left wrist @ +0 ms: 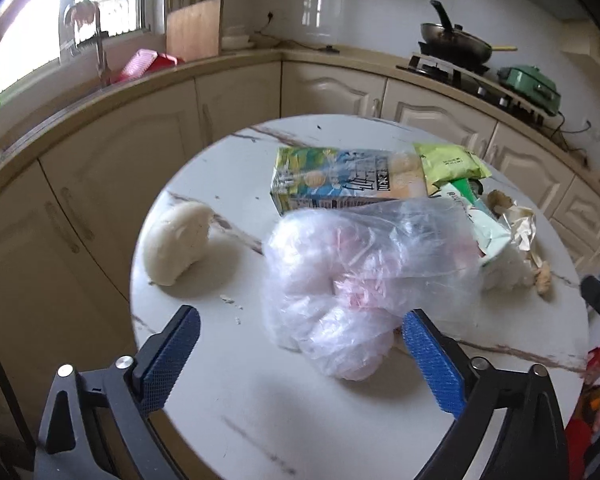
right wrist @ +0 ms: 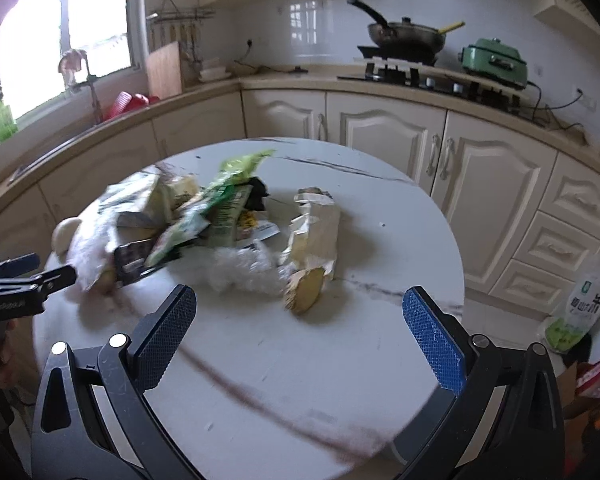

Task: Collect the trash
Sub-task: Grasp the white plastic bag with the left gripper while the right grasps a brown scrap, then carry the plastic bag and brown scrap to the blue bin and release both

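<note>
In the left wrist view, the left claw (left wrist: 300, 344) is sitting wide open over the round counter (left wrist: 228, 392), holding nothing. A crumpled clear plastic bag (left wrist: 360, 280) is lying right between its fingers. A juice carton (left wrist: 340, 180) is lying behind the bag, and a white lump (left wrist: 178, 246) is sitting to the left.

In the right wrist view, the right claw (right wrist: 300, 328) is also wide open and empty. The trash pile (right wrist: 188, 232) is lying far and left of it, and a torn paper bag (right wrist: 314, 236) is lying nearer. I think the picking up is just starting. Next, the left claw needs to close on the plastic bag.
</note>
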### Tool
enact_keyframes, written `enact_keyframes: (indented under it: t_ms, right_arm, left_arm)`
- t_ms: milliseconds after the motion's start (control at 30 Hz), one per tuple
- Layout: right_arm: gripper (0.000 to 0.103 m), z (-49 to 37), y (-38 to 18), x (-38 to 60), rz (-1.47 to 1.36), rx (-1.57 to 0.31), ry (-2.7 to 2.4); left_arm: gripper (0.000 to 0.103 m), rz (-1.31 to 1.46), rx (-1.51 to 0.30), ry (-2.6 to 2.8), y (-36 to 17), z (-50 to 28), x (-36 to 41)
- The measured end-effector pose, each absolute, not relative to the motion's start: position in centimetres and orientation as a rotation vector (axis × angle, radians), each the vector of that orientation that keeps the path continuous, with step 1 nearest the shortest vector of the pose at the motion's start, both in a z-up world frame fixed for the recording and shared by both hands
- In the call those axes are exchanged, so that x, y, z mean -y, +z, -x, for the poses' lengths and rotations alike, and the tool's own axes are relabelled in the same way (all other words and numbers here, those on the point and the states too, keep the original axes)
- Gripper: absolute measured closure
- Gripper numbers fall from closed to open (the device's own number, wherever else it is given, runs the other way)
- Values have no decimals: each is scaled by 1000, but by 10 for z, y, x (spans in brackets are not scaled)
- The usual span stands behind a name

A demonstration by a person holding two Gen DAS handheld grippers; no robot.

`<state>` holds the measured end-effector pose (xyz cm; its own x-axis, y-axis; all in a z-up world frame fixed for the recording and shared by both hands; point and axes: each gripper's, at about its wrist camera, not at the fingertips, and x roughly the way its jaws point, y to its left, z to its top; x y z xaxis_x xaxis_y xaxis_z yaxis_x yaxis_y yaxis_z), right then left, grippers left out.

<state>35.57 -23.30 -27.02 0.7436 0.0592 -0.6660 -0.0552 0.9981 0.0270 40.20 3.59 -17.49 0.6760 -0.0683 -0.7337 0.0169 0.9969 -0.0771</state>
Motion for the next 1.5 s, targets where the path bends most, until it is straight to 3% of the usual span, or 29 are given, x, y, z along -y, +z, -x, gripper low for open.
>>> enact_keyframes:
  t_ms: [33, 100, 167, 267, 300, 467, 567, 733, 767, 800, 833, 867, 1200, 1500]
  right_arm:
    - [0, -362, -273, 235, -12, -740, 64]
    - [0, -380, -281, 239, -21, -765, 57]
    - [0, -394, -288, 243, -24, -780, 46]
    - [0, -413, -297, 250, -59, -825, 42]
    - [0, -417, -301, 252, -65, -841, 38]
    - [8, -411, -300, 247, -34, -842, 47]
    - [35, -409, -305, 243, -21, -877, 76]
    - [43, -410, -312, 237, 16, -917, 81]
    - [49, -409, -311, 237, 21, -917, 84]
    - [65, -408, -311, 236, 16, -915, 102]
    - [73, -408, -310, 235, 17, -914, 118]
    - [76, -406, -309, 234, 25, -915, 120]
    - [76, -357, -293, 261, -104, -831, 227]
    - [76, -266, -263, 364, -240, -710, 113]
  left_arm:
    - [10, 76, -832, -58, -178, -409, -37]
    - [23, 89, -841, -76, -183, -420, -42]
    - [28, 109, -851, -112, -188, -430, -44]
    - [52, 149, -831, -152, -185, -435, -55]
    - [54, 128, -821, -135, -185, -437, -56]
    - [58, 123, -797, -142, -191, -436, -69]
    - [59, 135, -769, -148, -188, -427, -74]
    - [60, 137, -725, -175, -177, -398, -76]
    - [60, 128, -718, -174, -175, -393, -75]
    - [60, 117, -709, -181, -172, -385, -72]
    - [60, 108, -696, -186, -170, -381, -70]
    - [60, 107, -692, -189, -167, -375, -68]
    - [62, 59, -654, -267, -144, -323, -21]
    - [63, -38, -699, -516, -148, -288, 115]
